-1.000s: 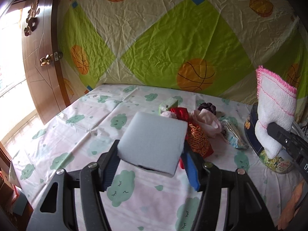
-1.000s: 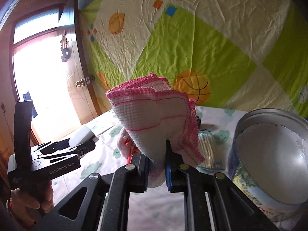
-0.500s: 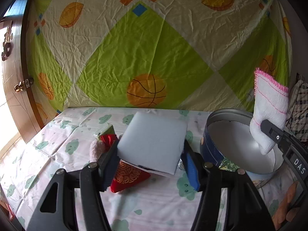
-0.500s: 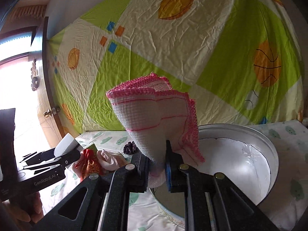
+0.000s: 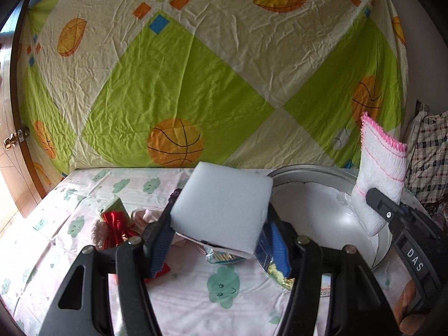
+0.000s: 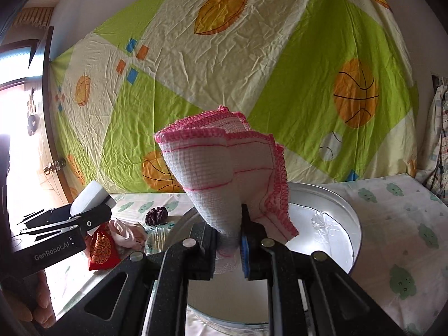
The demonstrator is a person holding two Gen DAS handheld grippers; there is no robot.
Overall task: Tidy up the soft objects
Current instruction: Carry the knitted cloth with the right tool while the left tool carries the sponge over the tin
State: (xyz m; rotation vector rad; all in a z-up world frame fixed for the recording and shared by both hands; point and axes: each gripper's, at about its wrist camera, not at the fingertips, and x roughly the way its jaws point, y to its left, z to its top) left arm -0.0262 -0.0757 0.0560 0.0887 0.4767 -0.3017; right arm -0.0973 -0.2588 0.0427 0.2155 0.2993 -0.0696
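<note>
My left gripper (image 5: 217,231) is clamped on the sponge (image 5: 222,205), a pale grey-white foam block pinched by its two sides between the blue pads. The block sits tilted, its far edge higher, held in the air above the sheet (image 5: 168,302) and just left of the tin (image 5: 313,173). From the right wrist I see the same sponge (image 6: 89,197) poking out of the left gripper (image 6: 92,215) at the left edge, with fingers of the hand (image 6: 42,305) below it.

My right gripper (image 6: 228,240) is squeezed tight on the cloth (image 6: 224,168), a white waffle-weave cloth with a pink crocheted border, bunched at the bottom where the pads nip it and fanning open upward. It hangs over the tin (image 6: 336,204), a wide round tin with a pale inside. From the left wrist the cloth (image 5: 380,173) stands upright over the tin's right side, with the right gripper (image 5: 376,198) under it.

On the sheet, left of the tin, lies a small pile: a red pouch (image 6: 102,247) with gold print, a pink fabric piece (image 6: 126,231), a dark scrunchie (image 6: 156,214) and a shiny wrapper (image 5: 221,256). The sheet is white with green clouds. Behind it hangs a backdrop (image 5: 196,70) in green and cream with basketballs. A wooden door (image 5: 14,168) stands at the left.
</note>
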